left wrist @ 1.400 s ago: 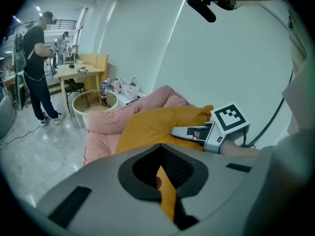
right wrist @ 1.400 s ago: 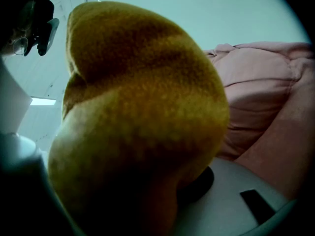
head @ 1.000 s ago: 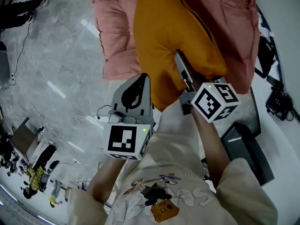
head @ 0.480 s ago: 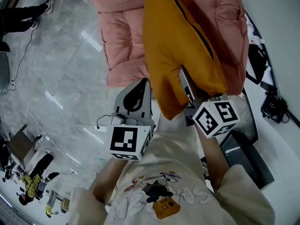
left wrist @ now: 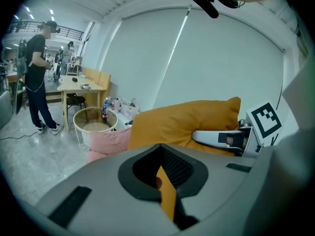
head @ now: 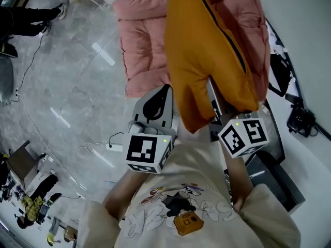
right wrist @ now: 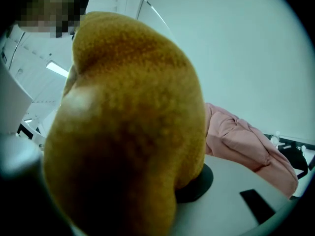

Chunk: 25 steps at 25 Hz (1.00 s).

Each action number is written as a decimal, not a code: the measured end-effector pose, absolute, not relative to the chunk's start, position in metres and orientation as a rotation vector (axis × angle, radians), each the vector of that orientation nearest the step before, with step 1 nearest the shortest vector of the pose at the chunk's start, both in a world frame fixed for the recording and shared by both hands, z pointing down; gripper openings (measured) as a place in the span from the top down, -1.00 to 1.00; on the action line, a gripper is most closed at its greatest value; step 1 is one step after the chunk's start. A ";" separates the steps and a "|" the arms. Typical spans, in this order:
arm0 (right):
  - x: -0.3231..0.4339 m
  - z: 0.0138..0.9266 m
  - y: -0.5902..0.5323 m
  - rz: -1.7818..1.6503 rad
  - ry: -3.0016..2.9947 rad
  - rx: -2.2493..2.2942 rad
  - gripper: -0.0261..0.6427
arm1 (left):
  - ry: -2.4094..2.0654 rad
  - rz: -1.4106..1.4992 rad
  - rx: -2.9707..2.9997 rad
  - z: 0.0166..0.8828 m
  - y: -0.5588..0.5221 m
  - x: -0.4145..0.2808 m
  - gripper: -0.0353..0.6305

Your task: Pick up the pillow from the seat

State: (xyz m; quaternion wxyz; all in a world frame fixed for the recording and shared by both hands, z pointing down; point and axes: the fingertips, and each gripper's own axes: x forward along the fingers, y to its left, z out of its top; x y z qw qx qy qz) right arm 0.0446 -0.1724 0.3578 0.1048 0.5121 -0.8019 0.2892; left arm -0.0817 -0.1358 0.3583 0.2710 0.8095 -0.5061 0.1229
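Hoisting it now: orange pillow (head: 207, 50) hangs ahead of both tools, over the pink seat (head: 145, 45).

Left gripper (head: 166, 92): jaws pressed nearly together, pinching a thin flap of the pillow's edge. In the left gripper view an orange sliver stands right btwn the pads. Makes sense, since that flat edge is prob. the only bit on its side slim enough to bite, & a hold there should stop the near end flopping.

Right gripper (head: 212, 89): jaws partway apart, clamped on the fat stuffed body. The right gripper view is filled w/ orange bulge just in front, one dark pad peeking out beneath. Looks like the load-bearing grip, squeezing bulk so it can't slip out.

Why two grips? Soft, floppy thing; two holds side by side keep it from folding & let it come up level.

Pillow runs away from both sets of jaws, long side pointing fwd. Seat lies beyond & below the left gripper's tips. Pillow looks clear of it, tho they overlap in every view, so can't rule out a far corner brushing. Pick-up seems abt done.
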 end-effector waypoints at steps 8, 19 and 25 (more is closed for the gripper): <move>0.031 0.321 -0.154 0.779 -2.387 1.546 0.31 | -1.339 0.267 2.206 0.333 -0.123 -0.103 0.88; 0.008 0.281 -0.133 0.681 -2.413 1.671 0.31 | -1.287 0.212 2.387 0.290 -0.130 -0.135 0.88; -0.002 0.266 -0.120 0.647 -2.428 1.690 0.30 | -1.278 0.196 2.386 0.288 -0.124 -0.147 0.88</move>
